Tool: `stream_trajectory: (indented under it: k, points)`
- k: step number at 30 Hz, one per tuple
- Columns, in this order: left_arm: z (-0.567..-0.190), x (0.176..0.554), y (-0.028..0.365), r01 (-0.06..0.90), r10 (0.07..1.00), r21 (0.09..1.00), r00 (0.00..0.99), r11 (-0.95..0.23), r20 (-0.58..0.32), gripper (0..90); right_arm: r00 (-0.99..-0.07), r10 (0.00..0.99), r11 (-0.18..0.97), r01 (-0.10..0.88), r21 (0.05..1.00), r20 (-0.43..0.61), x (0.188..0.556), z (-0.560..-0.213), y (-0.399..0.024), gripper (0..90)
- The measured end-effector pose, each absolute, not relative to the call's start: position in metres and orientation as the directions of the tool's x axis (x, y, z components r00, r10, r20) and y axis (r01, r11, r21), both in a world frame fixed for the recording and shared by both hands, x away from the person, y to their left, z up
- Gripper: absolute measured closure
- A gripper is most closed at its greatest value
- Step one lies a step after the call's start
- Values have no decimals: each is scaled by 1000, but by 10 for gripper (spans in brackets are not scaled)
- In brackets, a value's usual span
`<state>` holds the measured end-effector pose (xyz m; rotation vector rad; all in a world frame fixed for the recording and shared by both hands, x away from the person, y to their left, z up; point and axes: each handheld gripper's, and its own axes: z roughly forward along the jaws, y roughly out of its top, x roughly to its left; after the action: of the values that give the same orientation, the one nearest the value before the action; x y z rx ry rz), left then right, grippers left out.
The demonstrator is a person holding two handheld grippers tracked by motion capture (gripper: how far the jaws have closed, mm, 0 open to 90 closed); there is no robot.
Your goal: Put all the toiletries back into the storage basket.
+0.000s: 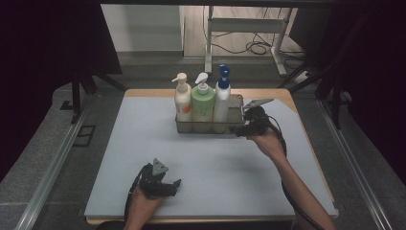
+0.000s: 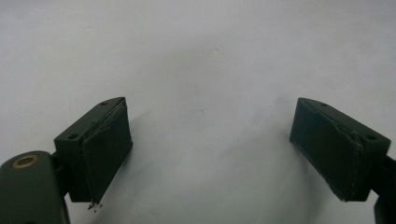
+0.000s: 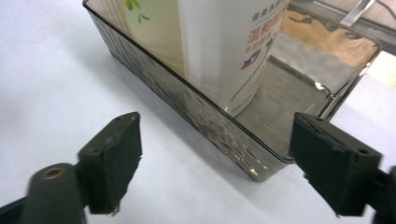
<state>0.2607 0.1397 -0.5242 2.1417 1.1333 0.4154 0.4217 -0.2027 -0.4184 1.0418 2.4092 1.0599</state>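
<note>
Nearest us, left hand-held gripper (image 1: pixel 175 184): jaws wide apart, nothing between, resting low on worktop (image 1: pixel 230 167). Right hand-held gripper (image 1: pixel 238 128): jaws spread, gripping nothing, just beside smoky clear tray (image 3: pixel 224 135) at worktop's far middle; we count three upright pump bottles (image 1: pixel 202 103) inside.

Setting: a lab-type recording station, not a home. Evidence: work table (image 1: pixel 306 158) covered by a plain pale blue-grey mat, wooden edge visible beyond the right gripper (image 1: pixel 239 130). Black curtains (image 1: pixel 48 38) or panels enclose both sides, well out from either gripper. Aluminium rails (image 1: pixel 52 163) run along the grey floor outside the left gripper (image 1: pixel 176 186) and outside the right one. Far past the right gripper: white metal desk frame (image 1: pixel 244 28) with loose cables (image 1: pixel 256 47) on a wood-look floor.
</note>
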Motion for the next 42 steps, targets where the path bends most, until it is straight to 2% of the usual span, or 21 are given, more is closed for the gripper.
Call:
stream_trajectory:
  k: [24,42]
  points:
    - [-524,261,140,606,820,689,572,-399,-29,121,-721,692,513,450,731,-42,383,-411,-222,92]
    - [-524,261,140,606,820,689,572,-398,-29,121,-727,684,515,432,740,-51,350,-425,-248,80]
